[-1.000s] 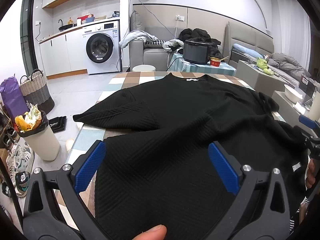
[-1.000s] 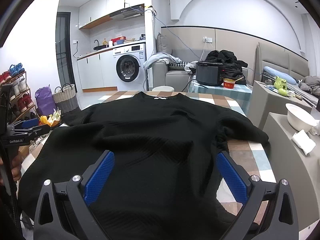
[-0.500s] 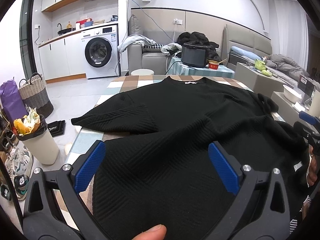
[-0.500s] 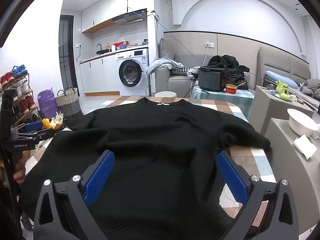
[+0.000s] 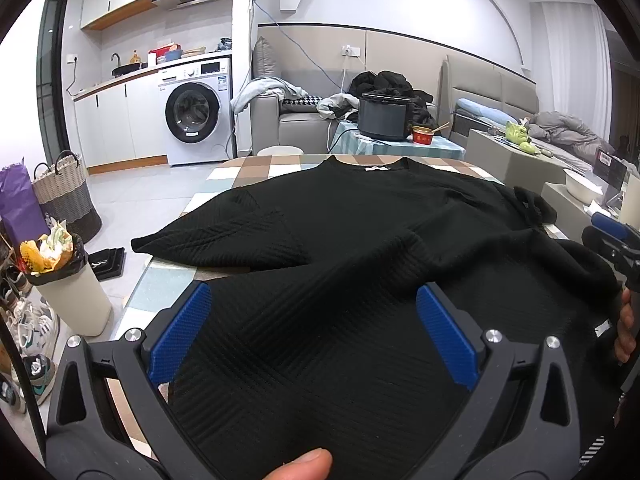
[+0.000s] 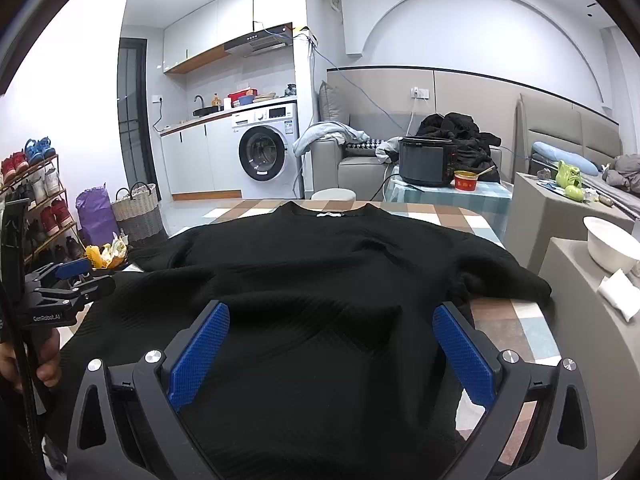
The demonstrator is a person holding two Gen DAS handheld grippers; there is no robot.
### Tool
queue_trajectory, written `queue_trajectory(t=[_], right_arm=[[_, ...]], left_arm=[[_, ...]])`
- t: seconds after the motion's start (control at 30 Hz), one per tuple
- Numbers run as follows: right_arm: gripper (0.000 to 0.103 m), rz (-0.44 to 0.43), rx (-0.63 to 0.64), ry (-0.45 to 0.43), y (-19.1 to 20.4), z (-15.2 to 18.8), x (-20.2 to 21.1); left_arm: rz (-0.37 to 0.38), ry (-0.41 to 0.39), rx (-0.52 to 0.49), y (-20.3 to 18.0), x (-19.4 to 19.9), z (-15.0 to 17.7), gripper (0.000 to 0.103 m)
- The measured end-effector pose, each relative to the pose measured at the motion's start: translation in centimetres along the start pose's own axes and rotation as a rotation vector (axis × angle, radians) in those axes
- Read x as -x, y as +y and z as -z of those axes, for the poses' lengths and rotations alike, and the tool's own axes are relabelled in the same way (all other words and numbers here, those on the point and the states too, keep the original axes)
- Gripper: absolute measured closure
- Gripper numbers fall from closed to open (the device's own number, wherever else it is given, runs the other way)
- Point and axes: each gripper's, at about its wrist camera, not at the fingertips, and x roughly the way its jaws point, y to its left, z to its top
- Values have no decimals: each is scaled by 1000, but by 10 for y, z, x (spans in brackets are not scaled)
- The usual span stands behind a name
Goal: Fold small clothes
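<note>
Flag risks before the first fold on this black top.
1. Both grippers, left and right, are open above the top; closing here could pinch only a ridge.
2. The right sleeve is bunched, so a fold may trap wrinkles.
3. The left sleeve overhangs the table edge and could drag the top.

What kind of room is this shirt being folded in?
Probably a small studio apartment: a washing machine under a kitchen counter, a grey sofa piled with clothes, and the black shirt on a checkered table.

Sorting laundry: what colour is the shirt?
Black shirt, with a ribbed texture; clearest in the right wrist view.
</note>
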Motion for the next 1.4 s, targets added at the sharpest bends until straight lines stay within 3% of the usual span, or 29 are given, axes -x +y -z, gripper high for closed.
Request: queue_trajectory(t=[1.0, 1.4], right_arm=[[0, 24, 32, 1, 5, 8, -8], [0, 91, -64, 94, -19, -15, -10]], left_arm=[[0, -15, -1, 7, -9, 8, 1], [4, 56, 57, 23, -21, -17, 1]])
